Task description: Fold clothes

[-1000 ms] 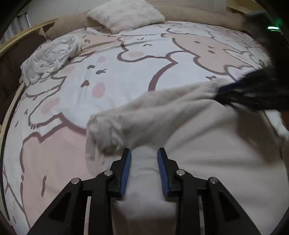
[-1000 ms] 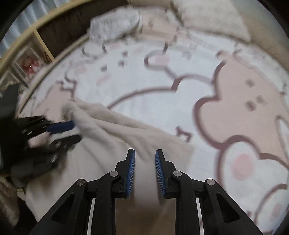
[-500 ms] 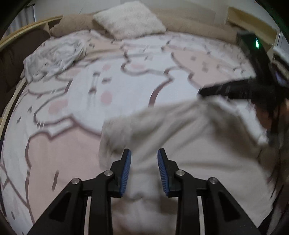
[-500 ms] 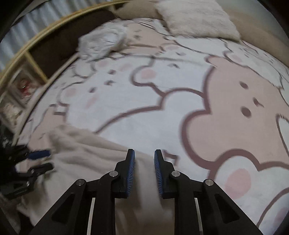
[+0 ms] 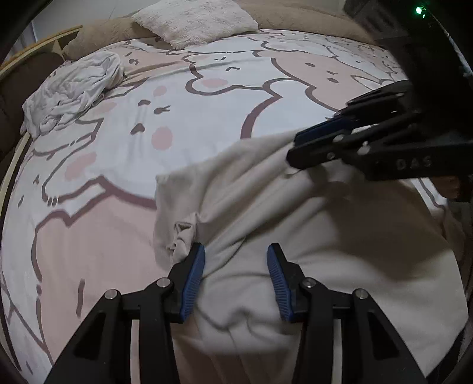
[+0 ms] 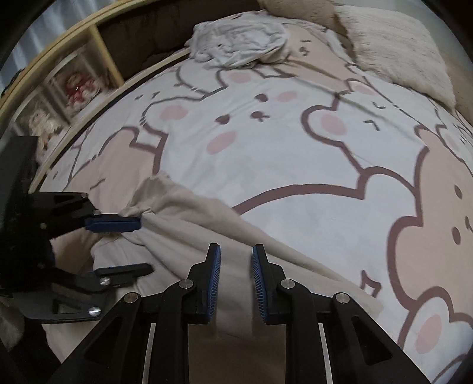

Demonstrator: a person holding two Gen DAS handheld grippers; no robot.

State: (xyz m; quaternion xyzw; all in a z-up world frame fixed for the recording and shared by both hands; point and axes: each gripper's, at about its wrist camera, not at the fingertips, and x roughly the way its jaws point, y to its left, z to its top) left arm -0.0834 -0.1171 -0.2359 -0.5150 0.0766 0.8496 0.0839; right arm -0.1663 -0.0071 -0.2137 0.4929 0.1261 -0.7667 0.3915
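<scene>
Left wrist view: left tool [image 5: 235, 265] open, jaws spread wide over the cream garment [image 5: 310, 242], left pad touching a bunched bit of cloth, nothing clamped; garment lies spread on the near part of the bed [image 5: 183, 118], toward its near right corner, its far edge lifted in a ridge; right tool [image 5: 298, 147] comes in from the right at that far edge, blue pads close together, cloth seems drawn up to its tip but can't tell if it's pinched; crumpled white clothing [image 5: 74, 91] sits at the far left edge of the bed, well apart from the garment; fluffy white pillow [image 5: 195, 20] at the far edge. Right wrist view: right tool [image 6: 235, 260] has a narrow gap between its pads, cream garment [image 6: 207, 224] under and ahead of it, can't tell if it holds any; left tool [image 6: 142, 245] enters from the left, jaws wide apart, upper finger touching a gathered fold of the garment; garment covers the near left corner of the bed [image 6: 295, 162]; white clothing [image 6: 239, 44] heaped at the far edge, pillow [image 6: 399, 50] far right beside it; wooden shelf [image 6: 68, 85] beyond the left edge of the bed, blurry items inside.
</scene>
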